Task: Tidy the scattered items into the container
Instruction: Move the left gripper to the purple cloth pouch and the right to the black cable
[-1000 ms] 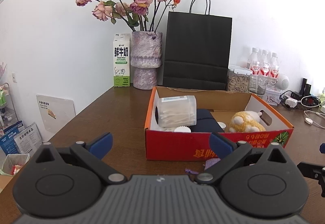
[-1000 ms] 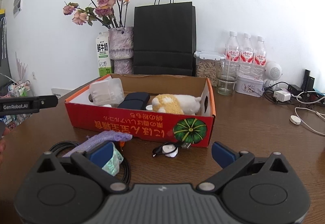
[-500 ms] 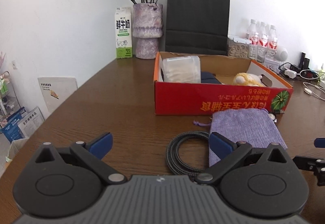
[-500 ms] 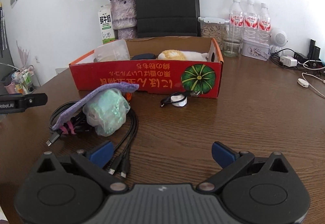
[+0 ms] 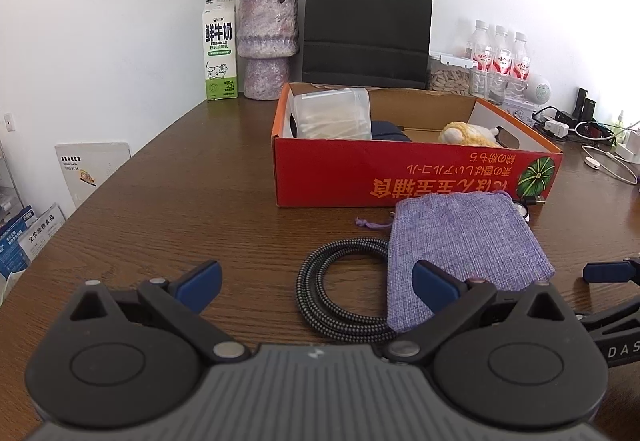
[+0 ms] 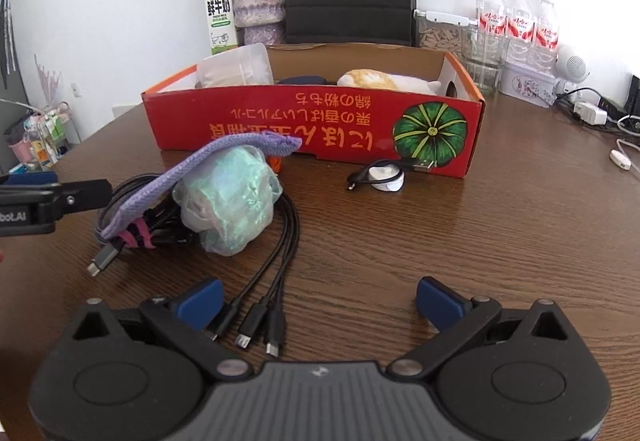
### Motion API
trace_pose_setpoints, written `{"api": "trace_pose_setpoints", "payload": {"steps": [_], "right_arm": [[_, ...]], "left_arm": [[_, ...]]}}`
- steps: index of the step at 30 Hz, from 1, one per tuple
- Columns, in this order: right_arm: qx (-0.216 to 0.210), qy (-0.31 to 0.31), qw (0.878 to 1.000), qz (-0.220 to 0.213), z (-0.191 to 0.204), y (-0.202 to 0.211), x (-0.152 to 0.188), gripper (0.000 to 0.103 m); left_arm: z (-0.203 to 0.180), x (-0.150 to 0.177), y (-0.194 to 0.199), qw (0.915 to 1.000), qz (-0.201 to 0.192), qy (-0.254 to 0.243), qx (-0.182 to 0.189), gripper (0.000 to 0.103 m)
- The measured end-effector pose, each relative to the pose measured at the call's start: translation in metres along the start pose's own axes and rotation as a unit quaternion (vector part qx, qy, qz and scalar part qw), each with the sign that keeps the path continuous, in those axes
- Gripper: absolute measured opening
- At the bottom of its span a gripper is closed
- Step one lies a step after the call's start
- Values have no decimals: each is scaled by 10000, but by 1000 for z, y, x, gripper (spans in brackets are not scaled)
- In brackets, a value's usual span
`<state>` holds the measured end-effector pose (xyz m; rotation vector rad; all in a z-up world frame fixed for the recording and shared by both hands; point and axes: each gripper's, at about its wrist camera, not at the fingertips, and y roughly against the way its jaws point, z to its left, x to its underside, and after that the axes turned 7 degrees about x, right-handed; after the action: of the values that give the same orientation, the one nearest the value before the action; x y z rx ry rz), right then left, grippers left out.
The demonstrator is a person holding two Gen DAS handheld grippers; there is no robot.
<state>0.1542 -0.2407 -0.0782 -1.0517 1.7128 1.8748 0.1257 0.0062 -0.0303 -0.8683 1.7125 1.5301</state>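
A red cardboard box (image 5: 416, 177) (image 6: 312, 125) stands mid-table and holds a clear plastic tub (image 5: 332, 115), a dark pouch and a plush toy (image 5: 466, 133). In front of it lie a purple cloth pouch (image 5: 464, 241) (image 6: 192, 169), a coiled braided cable (image 5: 340, 293), a pale green bag of items (image 6: 230, 201), a black multi-plug cable (image 6: 276, 261) and a small white retractable cable (image 6: 384, 173). My left gripper (image 5: 316, 277) is open above the coil, near the pouch. My right gripper (image 6: 318, 293) is open, its left finger beside the cable plugs.
At the back stand a milk carton (image 5: 219, 49), a vase of dried roses (image 5: 268, 45), a black paper bag (image 5: 366, 21), a jar, a glass and water bottles (image 6: 516, 25). Chargers and cords (image 5: 596, 145) lie at the right edge. Bare wooden table (image 5: 180, 201) spreads to the left.
Both grippers have drawn back from the box and tilted down, so the pouch, coil, green bag and cables in front of it have come into view. Both stay open.
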Motion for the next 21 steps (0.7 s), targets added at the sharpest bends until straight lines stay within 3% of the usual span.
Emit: {"api": "trace_pose_setpoints", "payload": {"steps": [4, 13, 16, 17, 18, 21], "right_arm": [[209, 76, 9997, -82, 4, -4, 2, 103], [-5, 216, 9996, -183, -2, -2, 4, 99], [8, 202, 9995, -262, -8, 2, 2, 66], [16, 196, 9994, -281, -10, 3, 0, 42], [13, 196, 9994, -293, -13, 4, -1, 26], [-24, 261, 9992, -286, -17, 4, -4, 24]], "left_arm": [[0, -1, -1, 10000, -10, 22, 30, 103], [2, 0, -3, 10000, 11, 74, 22, 103], [4, -1, -3, 9999, 1, 116, 7, 103], [4, -1, -3, 9999, -1, 124, 7, 103], [4, -1, -4, 9999, -4, 123, 15, 103], [1, -3, -4, 9999, -18, 80, 68, 103]]}}
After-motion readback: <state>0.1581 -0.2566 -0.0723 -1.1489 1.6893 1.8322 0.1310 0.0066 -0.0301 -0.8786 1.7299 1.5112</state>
